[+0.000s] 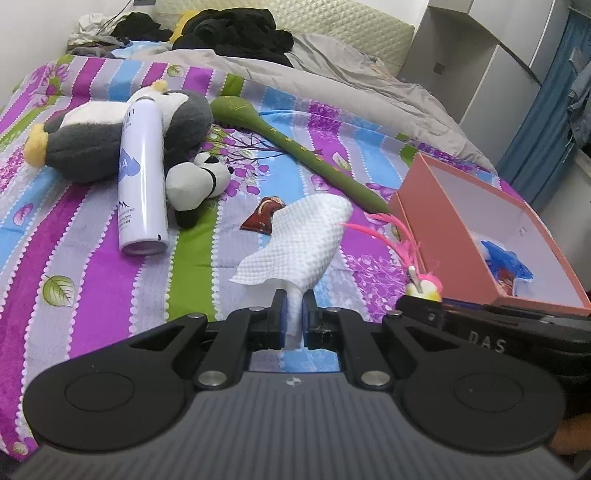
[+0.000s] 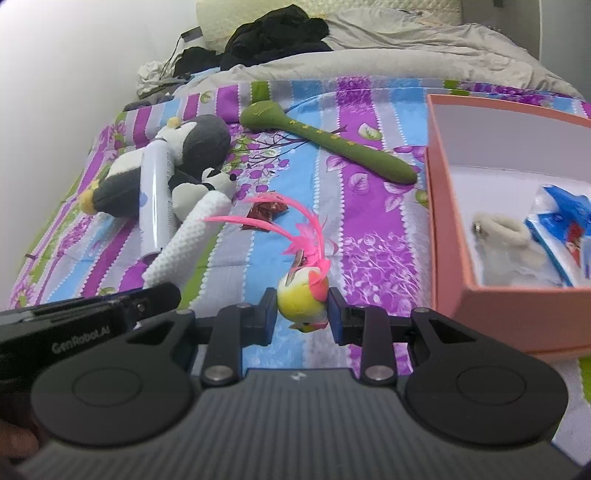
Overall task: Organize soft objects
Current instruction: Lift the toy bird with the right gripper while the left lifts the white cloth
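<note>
My left gripper (image 1: 294,314) is shut on a white textured cloth (image 1: 306,243), which stands up above the striped bedspread (image 1: 92,240). My right gripper (image 2: 302,312) is shut on a small yellow toy bird with pink feathers (image 2: 301,295), held over the bed just left of the pink box (image 2: 517,306). The box (image 1: 491,221) holds a blue packet (image 2: 565,225) and a pale fuzzy item (image 2: 506,236). A grey-and-white plush penguin (image 1: 110,140), a small panda plush (image 1: 199,181) and a long green stuffed toy (image 1: 295,147) lie farther up the bed.
A white spray can (image 1: 142,177) lies across the penguin. A small brown-red packet (image 1: 262,218) sits behind the cloth. Grey duvet (image 1: 332,81) and black clothes (image 1: 236,33) are piled at the head of the bed. A white wall runs along the left; shelves (image 1: 480,62) stand at the right.
</note>
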Tool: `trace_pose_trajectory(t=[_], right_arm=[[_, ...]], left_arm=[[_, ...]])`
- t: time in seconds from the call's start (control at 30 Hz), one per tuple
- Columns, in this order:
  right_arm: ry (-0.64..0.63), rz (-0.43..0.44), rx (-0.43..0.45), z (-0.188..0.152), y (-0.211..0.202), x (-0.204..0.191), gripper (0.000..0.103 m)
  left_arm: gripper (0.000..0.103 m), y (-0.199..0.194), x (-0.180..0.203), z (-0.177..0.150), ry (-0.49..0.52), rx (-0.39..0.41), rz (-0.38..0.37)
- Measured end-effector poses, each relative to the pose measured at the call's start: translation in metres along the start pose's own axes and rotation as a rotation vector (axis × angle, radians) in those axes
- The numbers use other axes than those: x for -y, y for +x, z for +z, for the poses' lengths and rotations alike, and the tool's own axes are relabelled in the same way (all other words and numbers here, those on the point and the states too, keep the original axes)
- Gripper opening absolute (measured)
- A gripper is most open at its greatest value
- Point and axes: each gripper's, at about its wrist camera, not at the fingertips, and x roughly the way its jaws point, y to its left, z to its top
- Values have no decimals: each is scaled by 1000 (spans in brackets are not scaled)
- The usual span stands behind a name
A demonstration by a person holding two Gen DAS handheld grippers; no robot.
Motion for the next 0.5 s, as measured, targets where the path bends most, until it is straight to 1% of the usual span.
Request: trace_pose_trajectory(t=[0.2,0.5], right_arm=[[-10,-6,41,-3,-30,-3,32],[-18,-2,110,11,-64,-6,33]], left_arm=[[10,-25,9,4,5,4,-11],[10,-60,24,27,8,24,-38]])
